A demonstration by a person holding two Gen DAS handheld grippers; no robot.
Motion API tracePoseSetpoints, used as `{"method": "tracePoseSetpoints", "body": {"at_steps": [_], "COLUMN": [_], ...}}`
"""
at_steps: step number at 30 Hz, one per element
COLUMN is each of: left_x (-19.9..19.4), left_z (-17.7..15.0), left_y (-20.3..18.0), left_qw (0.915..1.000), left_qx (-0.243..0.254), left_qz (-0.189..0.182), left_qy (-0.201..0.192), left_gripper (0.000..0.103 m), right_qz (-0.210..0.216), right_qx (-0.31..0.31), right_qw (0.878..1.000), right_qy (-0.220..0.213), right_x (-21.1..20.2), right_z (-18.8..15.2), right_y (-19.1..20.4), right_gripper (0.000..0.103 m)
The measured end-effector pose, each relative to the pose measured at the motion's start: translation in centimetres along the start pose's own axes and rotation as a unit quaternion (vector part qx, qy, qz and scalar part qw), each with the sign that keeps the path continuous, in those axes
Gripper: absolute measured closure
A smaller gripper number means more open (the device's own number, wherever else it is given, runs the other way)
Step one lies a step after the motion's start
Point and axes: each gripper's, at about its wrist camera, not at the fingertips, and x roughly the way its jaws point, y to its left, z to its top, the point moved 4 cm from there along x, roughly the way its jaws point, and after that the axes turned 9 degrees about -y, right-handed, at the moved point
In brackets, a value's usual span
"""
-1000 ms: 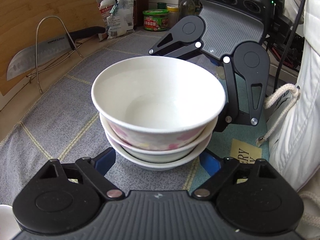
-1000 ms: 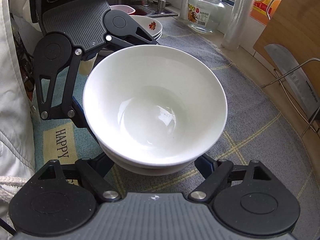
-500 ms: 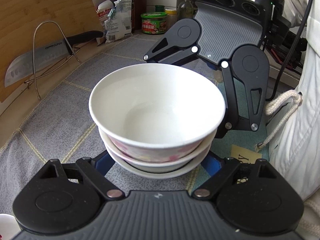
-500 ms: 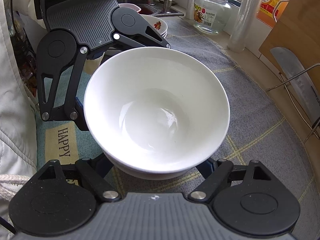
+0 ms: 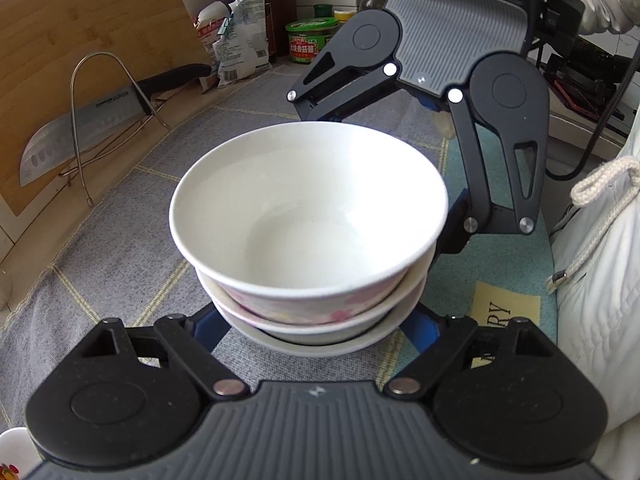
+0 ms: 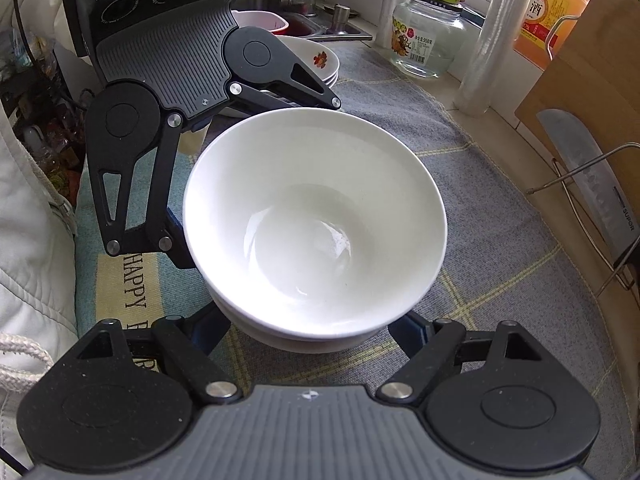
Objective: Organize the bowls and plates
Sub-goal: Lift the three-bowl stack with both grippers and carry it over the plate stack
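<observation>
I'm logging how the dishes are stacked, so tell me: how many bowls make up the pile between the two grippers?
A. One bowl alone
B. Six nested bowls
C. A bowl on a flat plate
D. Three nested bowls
D: the left wrist view shows three rims one inside another in the bowl stack, the top bowl white inside with pink flowers on its wall, resting on the grey mat.

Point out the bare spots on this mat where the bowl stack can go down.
Free: the grey mat between the bowl stack and the knife rack, and the stretch toward the glass jar. Crowded: the plates behind the left tool, and the person's side.
</observation>
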Motion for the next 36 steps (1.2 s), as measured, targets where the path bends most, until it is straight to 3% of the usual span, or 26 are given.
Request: {"method": "tracePoseSetpoints", "body": {"at_steps": [13, 36], "left_x": [0.26, 0.93], "left_z": [0.11, 0.09], "left_y": [-0.34, -0.09], "left_qw": [0.9998, 0.9999], "left_qx": [0.003, -0.005], "left_qz": [0.018, -0.004], "left_qy": [0.005, 0.011], "left_gripper": [0.014, 0.013], "right_qz": [0.004, 0.016], "right_qx": [-0.005, -0.01], "right_qw": [1.0, 1.0], "right_qy": [-0.001, -0.004], "right_x": [0.17, 0.48], "right_z": [0.14, 0.33], "right_y": [-0.17, -0.34], "right_gripper": [0.014, 0.012]}}
